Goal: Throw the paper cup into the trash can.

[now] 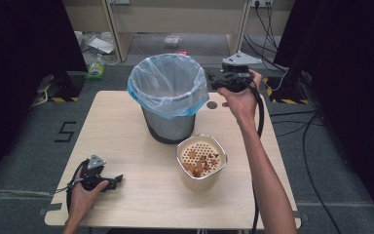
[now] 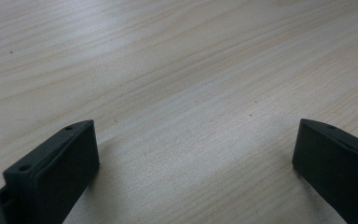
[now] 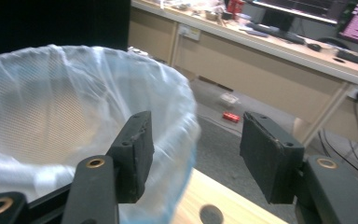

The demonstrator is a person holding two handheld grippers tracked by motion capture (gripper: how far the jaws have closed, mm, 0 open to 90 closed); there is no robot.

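A grey waste bin [image 1: 168, 124] lined with a pale blue-white bag [image 1: 168, 80] stands at the back middle of the wooden table [image 1: 131, 146]. In front of it, to the right, sits a cream pot [image 1: 202, 163] with a perforated insert holding brown scraps. My right gripper [image 1: 210, 78] hangs open just right of the bin's rim. In the right gripper view that gripper [image 3: 196, 140] points at the bag [image 3: 74, 107], whose rim lies by its left jaw; I cannot tell whether they touch. My left gripper [image 1: 116, 180] rests low at the table's front left, open [image 2: 193, 154] over bare wood, holding nothing.
A round cable hole [image 1: 212, 105] is in the table right of the bin. A green bottle [image 1: 96, 68] and other clutter lie on the floor behind the table. Cables [image 1: 297, 122] run across the floor at the right. A long desk [image 3: 279, 56] stands beyond.
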